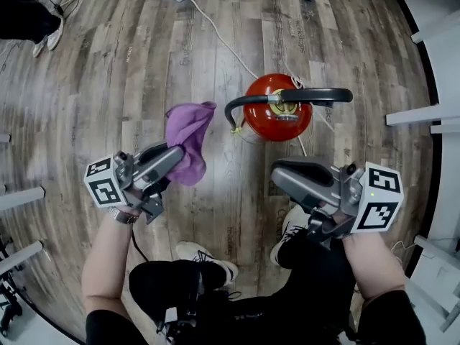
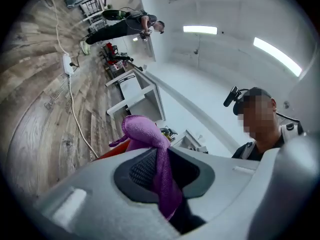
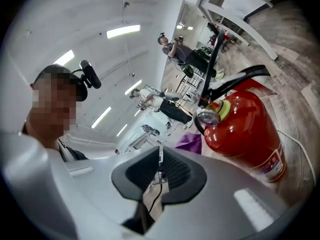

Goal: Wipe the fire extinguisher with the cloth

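Two hand-held grippers flank a red metal fire extinguisher standing upright on the wood-plank floor. The left gripper, jaws clamped on a crumpled purple cloth, holds it just left of the extinguisher, short of contact, so the wipe likely runs rightward. The right gripper, jaws slightly parted and empty, hovers on the person's side of the extinguisher.

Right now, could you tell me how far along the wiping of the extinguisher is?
Done: the cloth is picked up and clamped in the left gripper. In hand: it is held beside the extinguisher, not touching it. The right gripper is empty, jaws slightly apart. Left: the wiping itself, as far as I can tell, since the cloth is not on the extinguisher yet.
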Tool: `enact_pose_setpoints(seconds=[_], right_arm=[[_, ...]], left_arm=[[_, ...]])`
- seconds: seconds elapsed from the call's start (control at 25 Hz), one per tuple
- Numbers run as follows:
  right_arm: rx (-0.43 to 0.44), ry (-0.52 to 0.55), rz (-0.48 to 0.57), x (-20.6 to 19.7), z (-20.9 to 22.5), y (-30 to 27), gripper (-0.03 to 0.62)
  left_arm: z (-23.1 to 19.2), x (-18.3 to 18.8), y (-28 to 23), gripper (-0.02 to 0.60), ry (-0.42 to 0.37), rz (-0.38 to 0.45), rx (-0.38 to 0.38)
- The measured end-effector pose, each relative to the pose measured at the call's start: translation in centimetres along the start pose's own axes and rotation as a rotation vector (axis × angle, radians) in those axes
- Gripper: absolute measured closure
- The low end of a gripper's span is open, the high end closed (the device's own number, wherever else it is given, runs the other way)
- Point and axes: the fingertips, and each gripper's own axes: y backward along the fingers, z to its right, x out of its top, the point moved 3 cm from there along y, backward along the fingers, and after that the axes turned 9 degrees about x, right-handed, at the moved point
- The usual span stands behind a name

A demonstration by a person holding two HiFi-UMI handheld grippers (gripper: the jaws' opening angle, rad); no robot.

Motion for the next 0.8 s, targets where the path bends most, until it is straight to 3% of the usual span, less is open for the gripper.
enact_pose_setpoints(seconds=[0.08,0.2,0.36,0.56,0.8], right_arm=[[-0.018,-0.071,0.006,-1.4,-0.5,-0.2,0.576],[-0.084,-0.144,-0.092,-3.9,-2.9,0.0,0.597],[-0.129,-0.229,-0.190,-4.6,-10.0,0.1,0.597],[-0.126,-0.367,-0.193,-1.8,-21.4,0.0,0.597],[-0.119,-0.353,-0.239,4.5,-32.7,0.2,0.597]], left_arm=[[2.2,-0.8,1.1,0.523,0.067,0.004,0.024],[6.8,-1.8,2.7,0.523,0.155,-0.008,0.058],[14.6,-2.0,5.1,0.523,0.247,-0.031,0.104],[26.2,-0.4,6.0,0.523,0.312,-0.062,0.120],[39.2,4.0,5.3,0.523,0.353,-0.077,0.112]])
